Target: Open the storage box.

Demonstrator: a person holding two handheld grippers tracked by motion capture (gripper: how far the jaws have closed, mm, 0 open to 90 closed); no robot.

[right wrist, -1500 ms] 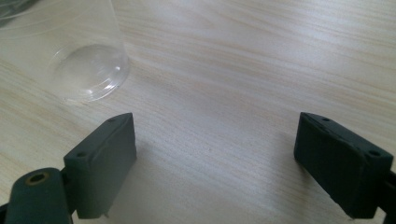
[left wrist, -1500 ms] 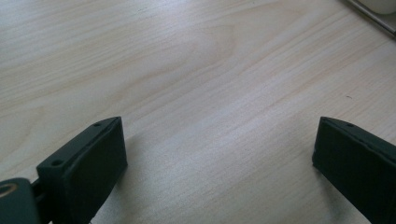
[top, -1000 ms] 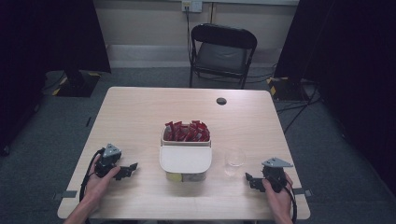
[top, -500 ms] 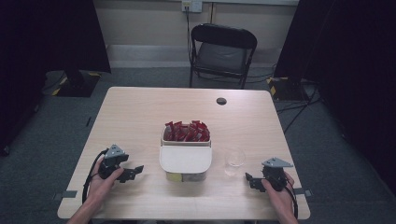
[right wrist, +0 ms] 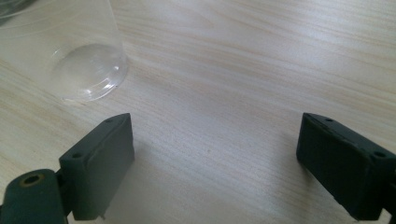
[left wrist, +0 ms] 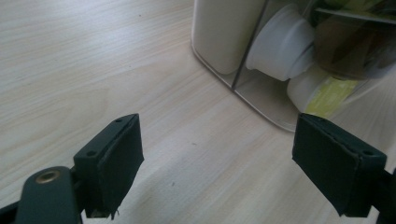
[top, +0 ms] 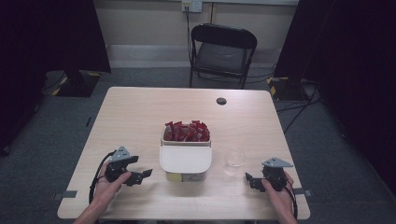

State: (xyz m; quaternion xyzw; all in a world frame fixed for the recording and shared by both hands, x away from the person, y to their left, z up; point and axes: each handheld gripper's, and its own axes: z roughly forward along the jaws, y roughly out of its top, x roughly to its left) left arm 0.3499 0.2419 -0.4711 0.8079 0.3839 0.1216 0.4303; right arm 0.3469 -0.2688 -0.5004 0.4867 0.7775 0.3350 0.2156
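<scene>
Likely light and slippery, the clear cup [top: 234, 158] wants a mid-wall grip; both grippers [top: 141, 175] [top: 250, 179] gape empty.

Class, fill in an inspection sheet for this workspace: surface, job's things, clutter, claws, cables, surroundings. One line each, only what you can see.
Surface: pale wooden table, no spills seen.
Job's things: cream container with red packets in its far compartment and white pods in its near one; clear plastic cup standing right of it.
Clutter: small dark round object near the far edge.
Claws: left claw open, pointing at the container; right claw open, near the cup; both hold nothing.
Cables: black cable looping from the left claw.
Surroundings: folding chair, dark curtains, grey carpet.
</scene>
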